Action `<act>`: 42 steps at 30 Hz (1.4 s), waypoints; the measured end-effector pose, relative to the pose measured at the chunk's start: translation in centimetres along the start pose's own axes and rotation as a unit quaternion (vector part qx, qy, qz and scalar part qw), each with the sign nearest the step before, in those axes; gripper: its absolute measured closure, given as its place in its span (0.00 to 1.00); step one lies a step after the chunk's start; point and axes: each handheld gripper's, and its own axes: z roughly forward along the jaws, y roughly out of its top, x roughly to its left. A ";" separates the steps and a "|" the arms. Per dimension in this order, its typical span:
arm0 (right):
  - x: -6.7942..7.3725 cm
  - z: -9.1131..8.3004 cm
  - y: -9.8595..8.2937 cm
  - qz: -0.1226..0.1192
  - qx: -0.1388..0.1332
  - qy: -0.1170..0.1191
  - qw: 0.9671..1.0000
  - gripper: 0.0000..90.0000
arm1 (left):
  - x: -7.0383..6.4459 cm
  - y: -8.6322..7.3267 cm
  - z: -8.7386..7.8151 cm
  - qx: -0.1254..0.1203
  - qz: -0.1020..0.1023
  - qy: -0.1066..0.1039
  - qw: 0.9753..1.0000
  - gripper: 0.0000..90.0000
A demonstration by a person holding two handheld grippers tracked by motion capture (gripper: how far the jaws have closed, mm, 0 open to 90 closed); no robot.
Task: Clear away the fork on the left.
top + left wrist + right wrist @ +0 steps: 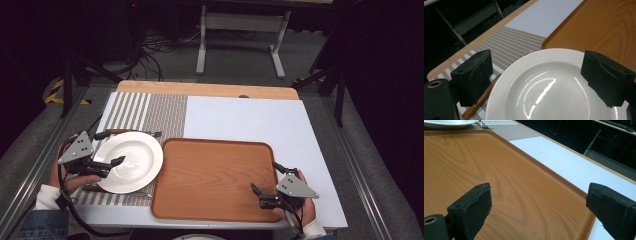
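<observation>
Black jaws of the left gripper (536,77) stand wide apart in the left gripper view, with the white plate (549,85) lying between and just beyond them; one jaw sits over the plate's near rim, the other off its edge, and neither is clamped on it. From the high view, the left gripper (107,167) reaches over the plate's (131,161) near-left rim, held by a hand (67,177) in a white cuff. Under the plate lies a striped placemat (145,110), and a fork (132,133) with a dark handle lies just past the plate's far rim.

Beside the plate, to the left gripper's right, rests a wooden tray (212,177), bare inside. The right gripper (267,182) hovers at the tray's near right corner, its jaws also spread wide, one over the tray's floor (499,182) and one out past its rim above the pale surface (564,160). No writing or label can be read on anything.
</observation>
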 end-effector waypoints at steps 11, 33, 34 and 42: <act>0.1 0.2 0.0 -0.001 0.005 0.005 1.000 0.08 | 6.8 1.4 2.2 0.075 -0.017 -0.007 0.997 0.15; 0.4 0.7 -0.2 0.000 0.024 0.019 1.000 0.08 | 13.7 -5.3 9.8 0.250 -0.098 -0.040 0.962 0.20; 0.5 0.8 -0.3 -0.001 0.025 0.020 0.999 0.08 | 13.6 -5.4 10.1 0.256 -0.099 -0.048 0.960 0.20; 0.5 1.0 -0.4 0.000 0.034 0.027 0.999 0.08 | 13.5 -5.3 10.2 0.251 -0.097 -0.062 0.961 0.29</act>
